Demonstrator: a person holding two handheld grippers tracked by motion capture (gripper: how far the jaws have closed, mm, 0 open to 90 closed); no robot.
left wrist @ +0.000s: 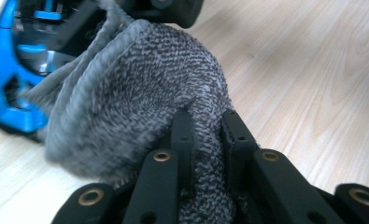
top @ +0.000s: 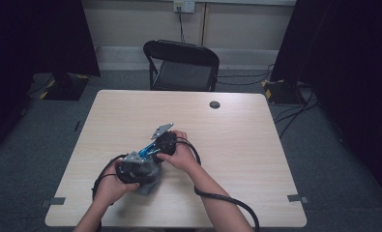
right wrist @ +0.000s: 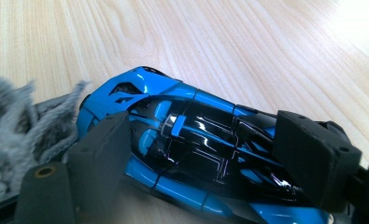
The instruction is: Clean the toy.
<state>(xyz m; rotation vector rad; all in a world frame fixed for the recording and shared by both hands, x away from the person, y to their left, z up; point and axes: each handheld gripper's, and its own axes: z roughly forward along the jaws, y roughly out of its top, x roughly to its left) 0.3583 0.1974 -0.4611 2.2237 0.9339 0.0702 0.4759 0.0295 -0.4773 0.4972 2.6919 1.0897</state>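
Black jaws of the left gripper [left wrist: 205, 140] rise at the bottom of the left gripper view, pinched nearly together on a fold of a grey knitted sock [left wrist: 140, 93]. Most of the sock bulges up and to the left of the fingers [left wrist: 182, 135], its ribbed cuff beyond them. Past the cuff, at the far left, sits the blue toy car [left wrist: 9, 88], touching the cuff's edge. Light wooden table [left wrist: 313, 70] runs off to the right of the jaws.

Along the right gripper view, the right gripper [right wrist: 205, 149] stands wide, one pad on each side of the car [right wrist: 191, 144], pressing its flanks; the car lies lengthwise between the fingers [right wrist: 102, 154], its nose pointing away from them. Just left of the left pad, the sock's fuzzy cuff [right wrist: 28, 121] meets the car's nose.

From the high view, both hands meet near the front middle of the table [top: 246, 125]. The left gripper [top: 133, 171] holds the sock [top: 147, 181], and the right gripper [top: 160, 145] sits just beyond it, with the car [top: 146, 152] between the two. A black chair [top: 181, 65] stands at the far side.
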